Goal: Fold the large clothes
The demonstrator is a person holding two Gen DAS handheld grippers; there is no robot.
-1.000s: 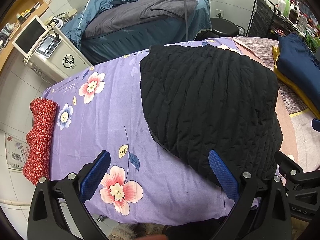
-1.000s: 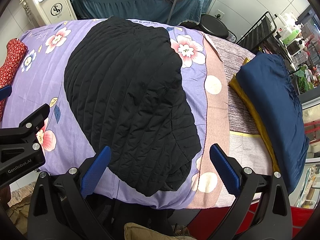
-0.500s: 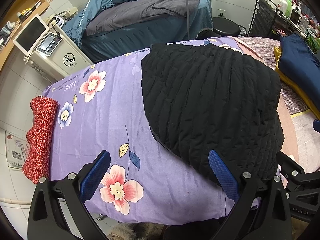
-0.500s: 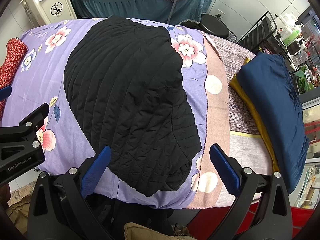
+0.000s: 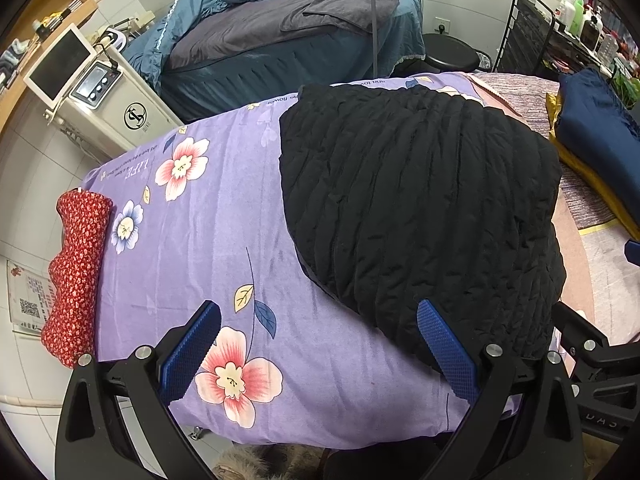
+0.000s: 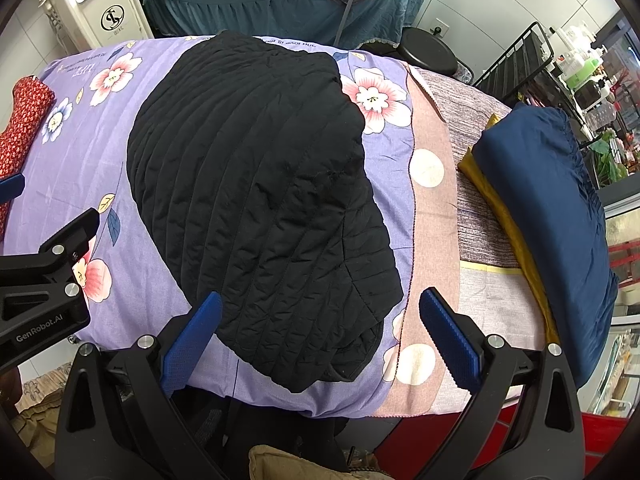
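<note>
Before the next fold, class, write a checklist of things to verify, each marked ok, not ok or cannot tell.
1. Left gripper empty, jaws open: ok.
2. Right gripper empty, jaws open: ok.
3. Black jacket lies wholly on the purple sheet: ok.
4. Jacket's near edge within the right jaws' reach: ok.
5. Blue cloth lies apart from the jacket: ok.
6. Sleeves tucked in: cannot tell.

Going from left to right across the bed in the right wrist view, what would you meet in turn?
Red patterned cushion → purple floral sheet → black quilted jacket → pink dotted band → striped cloth → yellow fabric → navy folded bedding.
</note>
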